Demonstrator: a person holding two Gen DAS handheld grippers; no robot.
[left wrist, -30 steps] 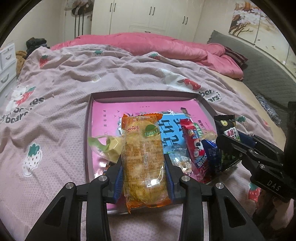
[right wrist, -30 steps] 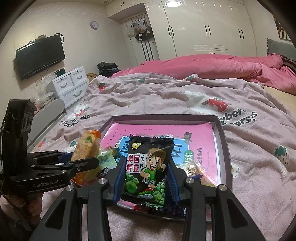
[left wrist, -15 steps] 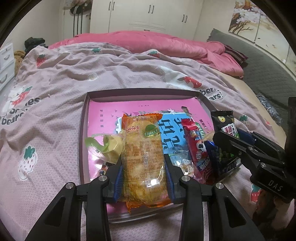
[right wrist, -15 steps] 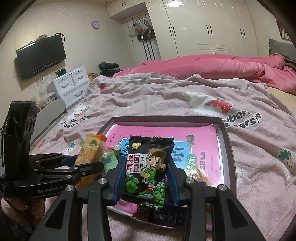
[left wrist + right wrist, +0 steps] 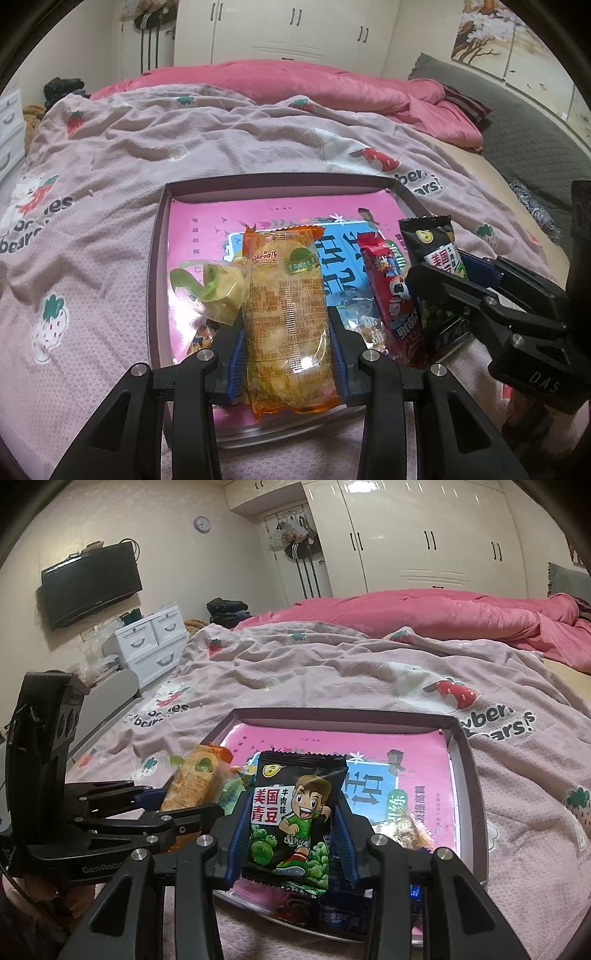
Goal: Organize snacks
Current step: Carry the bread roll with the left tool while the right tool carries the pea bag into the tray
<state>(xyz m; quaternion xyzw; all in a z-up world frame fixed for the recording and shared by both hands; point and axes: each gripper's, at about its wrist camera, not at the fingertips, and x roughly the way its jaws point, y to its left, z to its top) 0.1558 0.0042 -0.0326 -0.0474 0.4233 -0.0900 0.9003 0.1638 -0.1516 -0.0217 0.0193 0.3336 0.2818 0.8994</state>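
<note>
While both light, crinkly packets hung over the tray's point(image 5: 159, 258) near edge, the orange bread packet point(image 5: 286, 314) was pinched mid-body by the left claw point(image 5: 287, 354) and the pea packet point(image 5: 295, 816) likewise by the right claw point(image 5: 291, 834); gentle holds would be judged safest.

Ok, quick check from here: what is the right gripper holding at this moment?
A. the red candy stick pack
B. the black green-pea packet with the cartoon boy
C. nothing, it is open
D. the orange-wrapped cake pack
B: in the right wrist view the right gripper is shut on the black green-pea packet, its blue pads against both edges, while the orange cake pack sits in the left gripper.
</note>
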